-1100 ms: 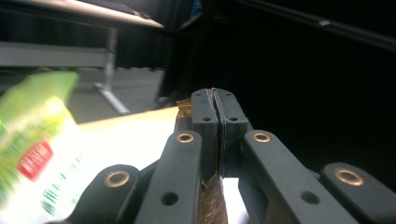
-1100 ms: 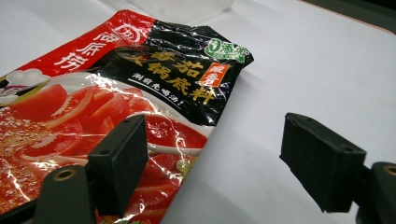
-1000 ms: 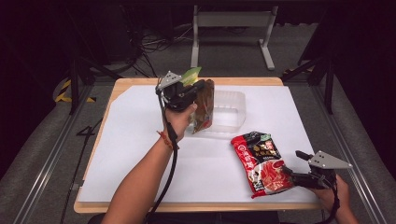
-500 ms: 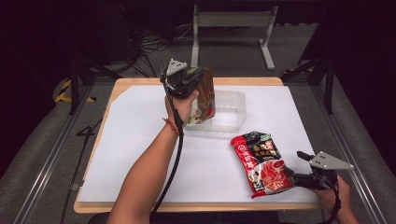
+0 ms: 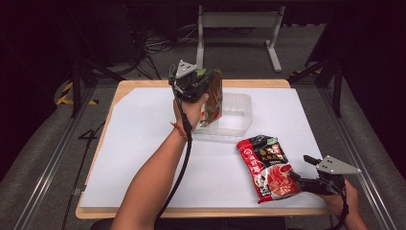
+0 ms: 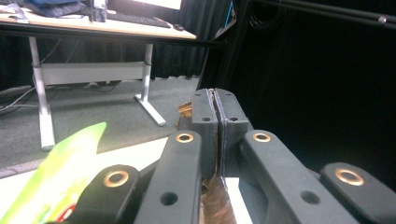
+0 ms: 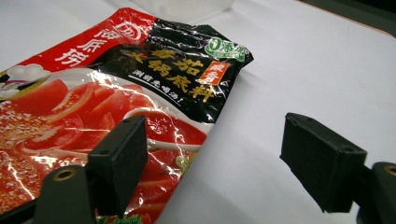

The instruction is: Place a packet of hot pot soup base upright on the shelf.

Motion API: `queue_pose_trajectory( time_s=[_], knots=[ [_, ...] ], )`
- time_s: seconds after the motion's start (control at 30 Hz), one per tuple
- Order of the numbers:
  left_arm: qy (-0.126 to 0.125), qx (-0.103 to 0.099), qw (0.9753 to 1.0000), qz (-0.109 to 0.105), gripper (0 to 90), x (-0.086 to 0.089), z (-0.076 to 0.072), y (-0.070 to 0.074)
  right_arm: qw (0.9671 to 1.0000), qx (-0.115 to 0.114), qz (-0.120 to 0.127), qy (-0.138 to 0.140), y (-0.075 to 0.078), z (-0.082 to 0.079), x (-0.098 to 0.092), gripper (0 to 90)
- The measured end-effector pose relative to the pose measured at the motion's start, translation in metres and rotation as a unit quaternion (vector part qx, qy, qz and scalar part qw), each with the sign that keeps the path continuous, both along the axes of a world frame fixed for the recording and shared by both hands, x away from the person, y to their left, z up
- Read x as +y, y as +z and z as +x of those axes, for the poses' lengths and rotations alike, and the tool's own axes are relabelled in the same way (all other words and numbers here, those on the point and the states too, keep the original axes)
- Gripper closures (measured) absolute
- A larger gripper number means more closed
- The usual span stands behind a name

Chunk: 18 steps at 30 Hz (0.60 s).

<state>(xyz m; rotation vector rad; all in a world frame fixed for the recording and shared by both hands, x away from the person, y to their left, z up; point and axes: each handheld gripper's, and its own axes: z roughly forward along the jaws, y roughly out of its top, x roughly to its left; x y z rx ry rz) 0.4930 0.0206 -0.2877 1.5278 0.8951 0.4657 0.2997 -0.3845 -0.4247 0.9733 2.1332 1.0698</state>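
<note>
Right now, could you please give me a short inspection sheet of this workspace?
Surface: wooden table under a white sheet.
Job's things: brown packet held upright over the clear plastic tray; red sauce packet flat on the sheet.
Clutter: nothing seen.
Grippers: left gripper shut on the brown packet; right gripper open at the red packet's edge.
Cables: left gripper's cable trails along the forearm.
Surroundings: dark room, desk frame, floor cables.

Held packet [image 5: 214, 98] above tray [image 5: 238, 115], seemingly; sauce pouch [image 5: 267, 165] right, nearer table [image 5: 143, 158] front.
</note>
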Motion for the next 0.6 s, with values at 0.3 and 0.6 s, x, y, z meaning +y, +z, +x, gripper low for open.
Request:
queue_pose_trajectory(
  time_s=[0.3,0.6],
  knots=[
    [0.018,-0.004,0.9998,0.000,88.1,0.002,0.003,0.002,1.0000,-0.001,-0.001,-0.001,0.000,-0.001,-0.002,23.2],
    [0.018,-0.008,0.9998,0.001,88.0,0.000,0.000,0.005,1.0000,0.000,-0.003,0.001,0.000,0.000,0.001,23.2]
  ],
)
